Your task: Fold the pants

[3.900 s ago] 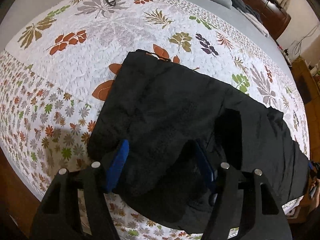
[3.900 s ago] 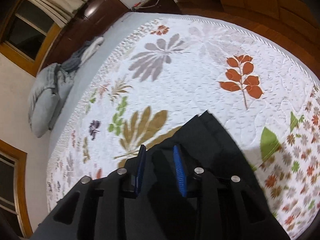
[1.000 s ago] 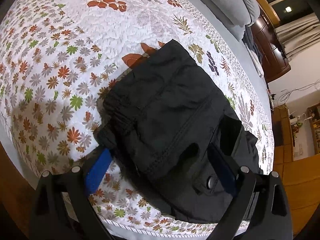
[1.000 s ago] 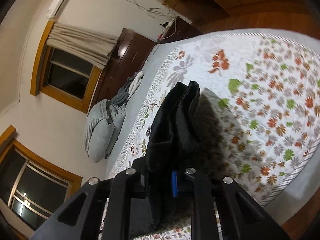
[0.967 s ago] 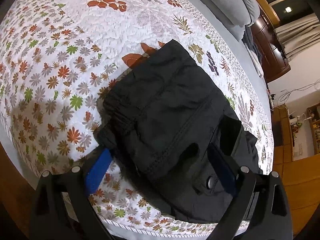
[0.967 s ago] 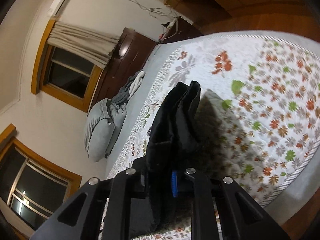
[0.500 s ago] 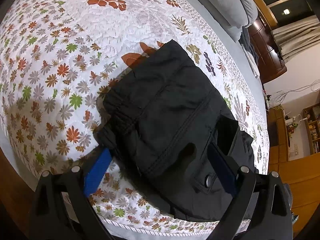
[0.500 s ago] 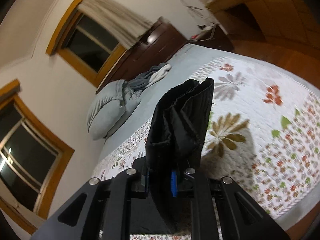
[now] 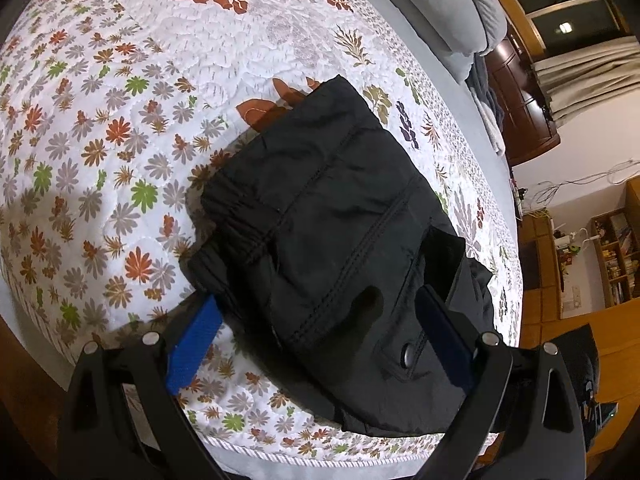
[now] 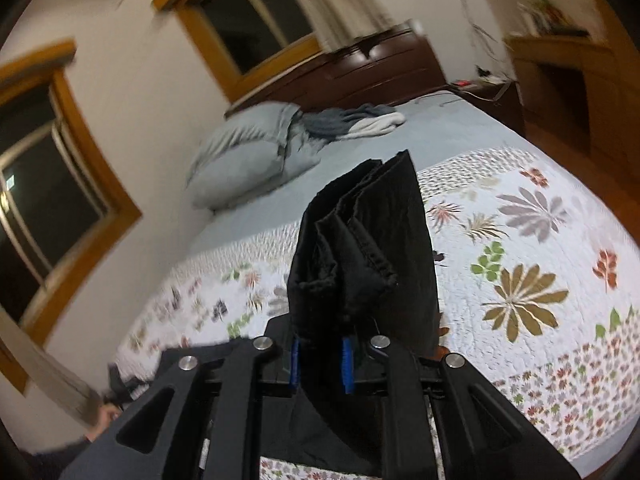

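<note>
Floral-print quilted white bedspread (image 9: pixel 132 92) is filling the left wrist view, with a grey pillow (image 9: pixel 460 4) at the far edge of it. Black padded fabric pants (image 9: pixel 340 240), already doubled into a thick block, are lying on the bedspread near its closest edge, waistband side toward the left of the view. Left gripper (image 9: pixel 316 320) is hovering low over the near end of the pants, blue-padded fingers spread wide, one on either side of the fabric and not pinching it. Compared with a second ago this view is barely changing; the left side is just parked as an anchor.

Bedroom wall, wood-framed windows (image 10: pixel 256 20) and a dark wooden headboard (image 10: pixel 380 68) are now dominating the right wrist view, which is blurred. Right gripper (image 10: pixel 320 364) is clamped narrow on a bunched end of the pants, layers standing up beyond the blue pads, above the bedspread. A second ago this view was tilted sideways with the fabric close to the bedspread; now it is levelled and lifted. Likely meaning: the leg end is being carried up and over for the next fold onto the block.
</note>
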Demonstrator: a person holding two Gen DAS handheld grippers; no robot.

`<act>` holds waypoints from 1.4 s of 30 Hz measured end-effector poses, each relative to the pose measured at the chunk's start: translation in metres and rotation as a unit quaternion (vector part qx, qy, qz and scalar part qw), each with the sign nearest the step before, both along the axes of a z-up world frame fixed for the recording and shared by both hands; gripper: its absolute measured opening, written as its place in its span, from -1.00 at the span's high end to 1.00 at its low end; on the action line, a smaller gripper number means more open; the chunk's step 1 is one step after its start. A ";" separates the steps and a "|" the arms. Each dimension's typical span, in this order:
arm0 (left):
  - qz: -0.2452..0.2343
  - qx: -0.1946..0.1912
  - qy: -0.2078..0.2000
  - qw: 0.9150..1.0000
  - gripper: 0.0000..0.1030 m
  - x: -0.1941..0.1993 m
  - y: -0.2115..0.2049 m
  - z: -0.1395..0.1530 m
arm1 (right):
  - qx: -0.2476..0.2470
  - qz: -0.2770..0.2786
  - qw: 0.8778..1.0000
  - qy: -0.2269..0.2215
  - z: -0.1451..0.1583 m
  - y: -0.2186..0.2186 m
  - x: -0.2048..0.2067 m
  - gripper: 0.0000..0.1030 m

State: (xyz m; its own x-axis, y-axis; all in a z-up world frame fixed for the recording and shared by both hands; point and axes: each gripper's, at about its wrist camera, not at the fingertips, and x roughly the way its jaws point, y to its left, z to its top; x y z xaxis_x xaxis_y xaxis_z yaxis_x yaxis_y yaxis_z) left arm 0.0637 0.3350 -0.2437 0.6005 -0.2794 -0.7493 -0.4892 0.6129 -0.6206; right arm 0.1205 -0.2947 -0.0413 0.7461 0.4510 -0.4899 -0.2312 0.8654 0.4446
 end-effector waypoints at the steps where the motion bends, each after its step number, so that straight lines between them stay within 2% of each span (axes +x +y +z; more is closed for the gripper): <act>1: 0.001 -0.003 -0.002 1.000 -0.83 0.000 0.000 0.000 | -0.009 0.006 1.000 0.001 0.000 0.011 0.001 0.70; 2: 0.001 -0.005 -0.003 1.000 -0.83 0.000 0.002 -0.001 | -0.034 0.013 0.999 0.000 0.001 0.029 0.000 0.70; 7: 0.001 -0.012 -0.007 1.000 -0.84 -0.001 0.003 -0.002 | -0.086 0.050 0.995 0.000 -0.004 0.089 -0.002 0.71; 13: 0.000 -0.020 -0.010 1.000 -0.84 0.000 0.005 -0.004 | -0.187 0.098 0.978 0.000 -0.030 0.169 -0.008 0.71; 25: 0.001 -0.028 -0.015 0.999 -0.84 -0.005 0.006 -0.006 | -0.295 0.135 0.946 0.018 -0.090 0.240 -0.024 0.71; 30: 0.001 -0.029 -0.015 0.999 -0.84 -0.006 0.006 -0.006 | -0.341 0.153 0.927 0.018 -0.115 0.267 -0.035 0.71; 34: -0.002 -0.025 -0.013 1.000 -0.84 -0.004 0.004 -0.005 | -0.389 0.159 0.907 0.013 -0.135 0.289 -0.043 0.71; 40: -0.005 -0.025 -0.014 1.000 -0.84 -0.001 0.001 -0.005 | -0.465 0.175 0.868 0.006 -0.170 0.318 -0.055 0.71; 42: -0.006 -0.025 -0.012 1.000 -0.84 0.001 -0.001 -0.006 | -0.480 0.179 0.859 0.005 -0.179 0.324 -0.056 0.71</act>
State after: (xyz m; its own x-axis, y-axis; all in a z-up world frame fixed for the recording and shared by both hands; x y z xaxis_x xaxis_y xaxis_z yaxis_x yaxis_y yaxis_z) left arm 0.0643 0.3345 -0.2493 0.6151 -0.3229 -0.7193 -0.4660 0.5870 -0.6620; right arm 0.0648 0.0289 -0.2202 0.6374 0.0343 -0.7698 -0.5588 0.7083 -0.4312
